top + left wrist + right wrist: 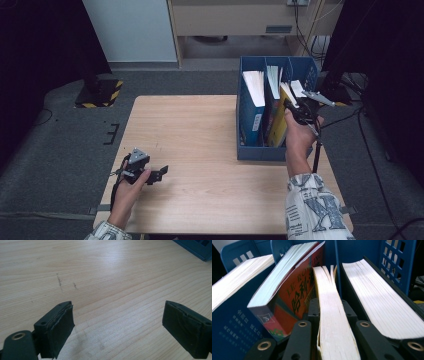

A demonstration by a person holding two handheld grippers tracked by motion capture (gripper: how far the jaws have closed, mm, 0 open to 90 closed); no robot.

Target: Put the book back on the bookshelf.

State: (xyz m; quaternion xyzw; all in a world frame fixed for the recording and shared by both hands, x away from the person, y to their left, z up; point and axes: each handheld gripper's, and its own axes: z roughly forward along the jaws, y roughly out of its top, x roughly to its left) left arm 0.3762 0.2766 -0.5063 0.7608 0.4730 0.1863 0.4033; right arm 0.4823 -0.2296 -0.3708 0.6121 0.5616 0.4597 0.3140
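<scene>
Lab: tripod bases (99, 93), cables (304, 20), carpet.

1. The red-covered book (294, 293), in the blue file box (359, 252) at the table's right edge, bears Chinese "哈利" under Latin letters "LE RO";
2. its spine shows "3";
3. the blue book (234, 322) carries Chinese lines too small to read.

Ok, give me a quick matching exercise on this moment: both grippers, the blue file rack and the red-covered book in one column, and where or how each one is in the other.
Things
1. left gripper
2. right gripper
3. blue file rack
4. red-covered book

States
A. stands on the right side of the table
B. leans tilted in the middle compartment
C. open above bare wood, holding nothing
D. shut on the yellow-edged book

Pairs: 1-C, 2-D, 3-A, 4-B
</scene>
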